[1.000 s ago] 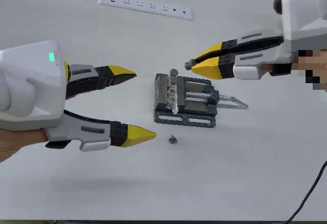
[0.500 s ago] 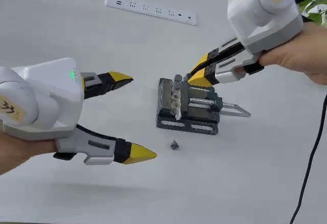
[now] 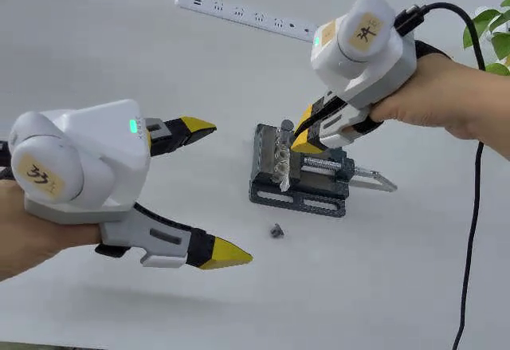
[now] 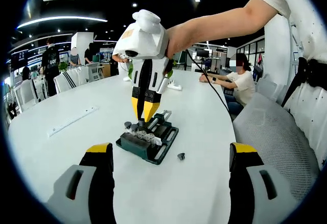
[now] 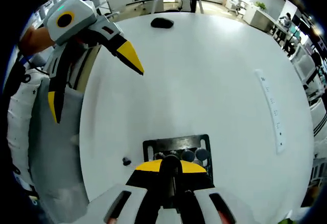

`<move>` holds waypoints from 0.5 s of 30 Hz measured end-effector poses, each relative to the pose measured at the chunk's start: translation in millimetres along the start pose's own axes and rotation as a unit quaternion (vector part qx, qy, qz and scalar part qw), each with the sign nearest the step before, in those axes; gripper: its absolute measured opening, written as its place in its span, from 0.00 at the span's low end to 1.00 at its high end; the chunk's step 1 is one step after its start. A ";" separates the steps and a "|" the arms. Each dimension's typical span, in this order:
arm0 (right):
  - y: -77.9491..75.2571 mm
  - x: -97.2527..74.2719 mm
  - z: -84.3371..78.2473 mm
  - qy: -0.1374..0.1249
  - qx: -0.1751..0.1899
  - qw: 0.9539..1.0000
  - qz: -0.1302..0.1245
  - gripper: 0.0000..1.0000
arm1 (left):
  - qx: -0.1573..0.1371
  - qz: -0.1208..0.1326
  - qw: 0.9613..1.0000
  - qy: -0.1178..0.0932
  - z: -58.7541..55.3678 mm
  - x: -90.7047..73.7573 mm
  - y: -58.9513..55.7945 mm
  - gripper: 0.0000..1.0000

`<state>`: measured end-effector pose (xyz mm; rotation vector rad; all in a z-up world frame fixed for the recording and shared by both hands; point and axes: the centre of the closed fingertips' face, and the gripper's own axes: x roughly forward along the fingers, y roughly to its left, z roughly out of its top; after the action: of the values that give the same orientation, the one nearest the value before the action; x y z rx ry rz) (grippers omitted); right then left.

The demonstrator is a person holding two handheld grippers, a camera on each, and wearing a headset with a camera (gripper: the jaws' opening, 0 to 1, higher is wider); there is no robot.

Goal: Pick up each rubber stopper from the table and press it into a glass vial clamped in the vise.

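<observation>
Stopper (image 5: 171, 159) (pinched in right tongs (image 3: 295, 139)) just above the vise (image 5: 153, 145)

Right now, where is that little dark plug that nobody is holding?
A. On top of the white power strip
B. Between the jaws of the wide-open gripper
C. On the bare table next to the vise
C: the loose stopper lies on the white table just beside the base of the vise, apart from it and clear of the open left gripper.
</observation>
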<state>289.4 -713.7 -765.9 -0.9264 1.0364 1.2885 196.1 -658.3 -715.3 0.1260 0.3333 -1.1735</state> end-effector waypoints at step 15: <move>-4.1 15.1 -8.0 0.031 0.003 1.000 0.000 0.06 | -0.010 -0.002 1.000 -0.010 -1.5 -0.5 1.1 0.94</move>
<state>292.8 -717.3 -782.8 -0.9674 1.0863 1.2632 196.7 -657.1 -716.6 0.0956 0.3272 -1.1746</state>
